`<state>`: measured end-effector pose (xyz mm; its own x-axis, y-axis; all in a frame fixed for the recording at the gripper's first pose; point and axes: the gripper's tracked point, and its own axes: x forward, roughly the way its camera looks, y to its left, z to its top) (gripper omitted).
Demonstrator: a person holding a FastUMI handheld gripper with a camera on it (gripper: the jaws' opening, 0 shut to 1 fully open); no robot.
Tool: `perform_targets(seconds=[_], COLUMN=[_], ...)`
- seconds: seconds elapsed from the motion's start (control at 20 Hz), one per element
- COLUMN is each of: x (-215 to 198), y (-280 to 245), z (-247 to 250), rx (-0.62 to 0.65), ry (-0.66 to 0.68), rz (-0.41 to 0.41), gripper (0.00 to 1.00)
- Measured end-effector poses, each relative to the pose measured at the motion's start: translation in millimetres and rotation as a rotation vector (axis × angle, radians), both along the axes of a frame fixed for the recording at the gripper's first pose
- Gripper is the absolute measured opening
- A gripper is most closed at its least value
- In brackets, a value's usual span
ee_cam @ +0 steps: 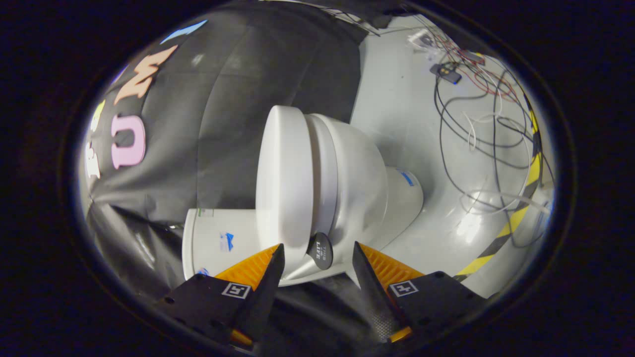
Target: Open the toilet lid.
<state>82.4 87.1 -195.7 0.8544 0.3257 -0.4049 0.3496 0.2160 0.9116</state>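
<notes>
The view is rolled, so the white toilet appears lying on its side. Its lid (283,173) lies flat against the seat ring (322,168), with the bowl (364,183) and pedestal (404,193) on the floor side. The white tank (216,243) stands beside the lid, just beyond my left finger. A round black tab (320,250) sticks out at the lid's rim, right between my fingertips. My gripper (317,244) is open, and its black-and-orange fingers (270,270) stand either side of the tab without touching it.
A grey floor (397,99) stretches past the toilet, strewn with loose black, white and red cables (486,124) and a small black device (446,73). A yellow-and-black tape stripe (516,218) runs along the floor's edge. Black cloth (223,99) hangs behind the toilet.
</notes>
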Motion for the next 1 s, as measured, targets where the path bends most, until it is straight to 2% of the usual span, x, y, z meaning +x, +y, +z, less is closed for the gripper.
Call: perform_targets(seconds=[0.1, 0.15, 0.2, 0.4, 0.45, 0.5, 0.55, 0.65, 0.8, 0.85, 0.9, 1.0], x=[5.5, 10.9, 9.8, 6.9, -6.9, -10.3, 0.2, -1.2, 3.6, 19.5, 3.9, 0.2], y=[3.4, 5.9, 21.3, 15.2, -5.5, -1.0, 3.1, 6.7, 1.5, 5.4, 8.8, 6.0], z=[5.0, 8.0, -1.5, 6.1, -1.2, -10.9, -18.7, -8.6, -11.2, -19.4, -14.5, -8.3], rx=[0.045, 0.053, 0.023, -0.016, -0.079, -0.074, -0.012, 0.044, 0.014, -0.006, -0.031, -0.062], ry=[-0.019, -0.033, -0.017, -0.037, 0.015, 0.053, 0.087, 0.081, 0.077, 0.066, 0.061, 0.061], rz=[-0.014, -0.008, 0.008, 0.052, 0.043, 0.021, -0.002, -0.017, -0.017, -0.018, -0.002, 0.012], gripper=[0.86, 0.83, 0.79, 0.65, 0.65, 0.50, 0.36, 0.06, 0.03, 0.03, 0.00, 0.01])
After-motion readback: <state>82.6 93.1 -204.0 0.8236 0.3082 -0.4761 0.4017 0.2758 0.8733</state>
